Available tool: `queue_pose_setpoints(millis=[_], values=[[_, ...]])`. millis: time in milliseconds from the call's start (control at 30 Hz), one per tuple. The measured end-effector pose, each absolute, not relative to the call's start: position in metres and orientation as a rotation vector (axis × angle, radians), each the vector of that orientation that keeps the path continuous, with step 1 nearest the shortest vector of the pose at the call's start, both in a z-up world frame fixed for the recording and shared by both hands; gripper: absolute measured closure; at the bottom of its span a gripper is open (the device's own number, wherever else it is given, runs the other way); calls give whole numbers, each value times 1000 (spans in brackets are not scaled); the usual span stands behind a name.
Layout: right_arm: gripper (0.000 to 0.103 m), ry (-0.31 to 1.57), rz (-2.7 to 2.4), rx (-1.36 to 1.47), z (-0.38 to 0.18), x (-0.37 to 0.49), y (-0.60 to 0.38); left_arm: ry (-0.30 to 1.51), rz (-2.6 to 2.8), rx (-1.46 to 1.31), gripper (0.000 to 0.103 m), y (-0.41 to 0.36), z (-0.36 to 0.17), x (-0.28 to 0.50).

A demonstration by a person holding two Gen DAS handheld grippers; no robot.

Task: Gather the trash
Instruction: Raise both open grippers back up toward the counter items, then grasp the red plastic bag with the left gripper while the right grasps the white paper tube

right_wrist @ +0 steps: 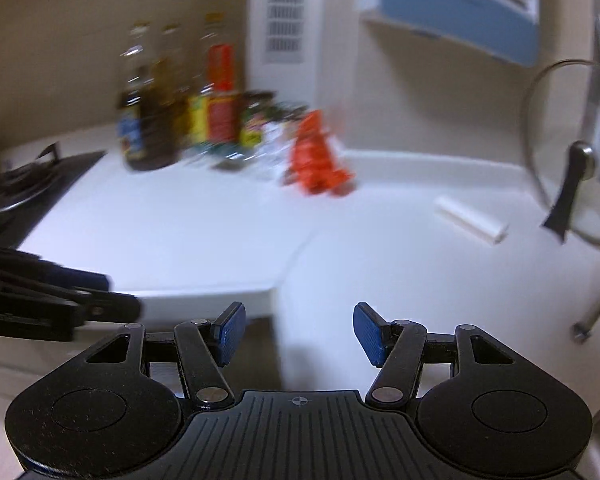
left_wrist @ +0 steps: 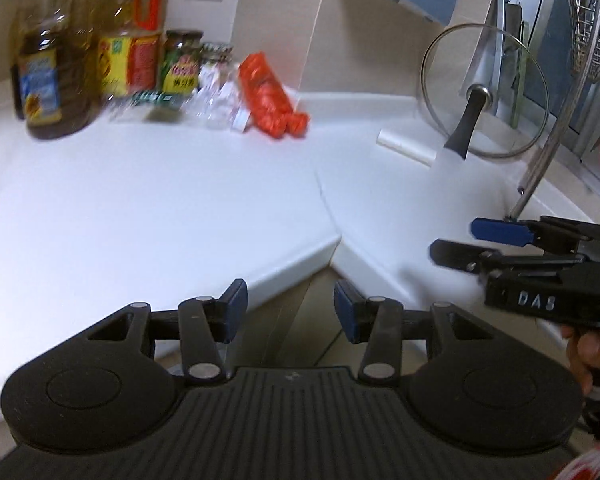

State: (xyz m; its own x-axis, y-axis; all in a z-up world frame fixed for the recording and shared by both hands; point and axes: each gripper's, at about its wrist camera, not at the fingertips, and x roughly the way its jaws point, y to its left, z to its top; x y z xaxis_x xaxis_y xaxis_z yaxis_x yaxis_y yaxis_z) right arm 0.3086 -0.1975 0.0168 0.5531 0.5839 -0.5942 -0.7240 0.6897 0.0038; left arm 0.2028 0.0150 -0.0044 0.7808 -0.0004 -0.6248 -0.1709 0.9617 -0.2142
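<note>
Left wrist view: the left gripper (left_wrist: 290,308) has its jaws apart and empty over the corner of the white desk (left_wrist: 160,200). The likeliest trash, an orange wrapper (left_wrist: 270,96), lies far back by the wall, just beside the jars (left_wrist: 182,62) and oil bottles (left_wrist: 54,68). A white roll (left_wrist: 406,146) lies near the glass lid (left_wrist: 484,88).

Right wrist view: the right gripper (right_wrist: 299,334) is also apart and empty, well short of the wrapper (right_wrist: 318,156). The picture is blurred, so aim may suffer. A reach for the wrapper could knock the crowded bottles (right_wrist: 152,120), or swing into the leaning lid (right_wrist: 576,152) and topple it.
</note>
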Motion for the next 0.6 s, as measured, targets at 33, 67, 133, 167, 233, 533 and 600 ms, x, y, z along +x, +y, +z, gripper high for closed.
queue_pose_setpoints(millis=[33, 67, 133, 167, 233, 533, 600], values=[[43, 601, 765, -253, 19, 320, -201, 668, 89, -265, 60, 14, -2, 211], [43, 600, 753, -255, 20, 331, -204, 666, 86, -260, 59, 13, 0, 218], [43, 589, 730, -268, 24, 353, -208, 660, 87, -250, 59, 12, 2, 232], [43, 583, 717, -272, 25, 364, -212, 657, 87, -250, 59, 11, 2, 238], [43, 586, 693, -275, 26, 387, -222, 651, 89, -252, 59, 11, 5, 252], [43, 566, 655, -326, 25, 469, -237, 627, 139, -237, 55, 16, 14, 314], [43, 558, 655, -348, 24, 486, -235, 626, 153, -232, 54, 18, 16, 328]])
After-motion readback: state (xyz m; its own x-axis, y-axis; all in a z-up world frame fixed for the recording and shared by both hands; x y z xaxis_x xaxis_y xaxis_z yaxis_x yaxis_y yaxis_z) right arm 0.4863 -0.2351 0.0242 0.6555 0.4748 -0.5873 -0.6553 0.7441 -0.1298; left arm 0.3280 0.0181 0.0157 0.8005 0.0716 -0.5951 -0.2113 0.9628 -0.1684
